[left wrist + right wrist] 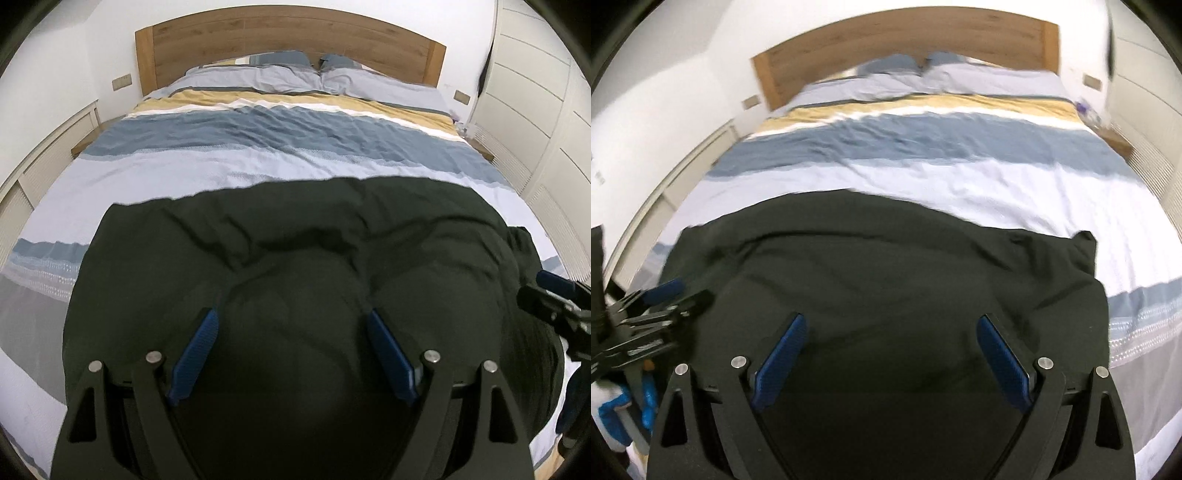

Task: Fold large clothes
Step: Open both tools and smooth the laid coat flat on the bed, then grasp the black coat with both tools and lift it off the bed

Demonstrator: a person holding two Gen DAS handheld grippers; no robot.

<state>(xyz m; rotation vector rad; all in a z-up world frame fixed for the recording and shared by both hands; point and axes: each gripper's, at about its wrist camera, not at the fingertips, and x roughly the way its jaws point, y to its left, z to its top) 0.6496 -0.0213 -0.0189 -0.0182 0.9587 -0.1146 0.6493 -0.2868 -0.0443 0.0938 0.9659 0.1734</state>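
Note:
A large dark green garment (295, 243) lies spread over the foot half of the bed; it also shows in the right wrist view (879, 266). My left gripper (291, 321) is open, its blue pads wide apart just above the garment's near part, with cloth bulging between them. My right gripper (890, 325) is open over the garment's near part. The right gripper shows at the right edge of the left wrist view (554, 295). The left gripper shows at the left edge of the right wrist view (657, 306).
The bed has a striped blue, white and yellow duvet (280, 133), two pillows (317, 79) and a wooden headboard (288, 33). White cabinets (546, 122) stand along the right side, a low white panel (48, 158) along the left.

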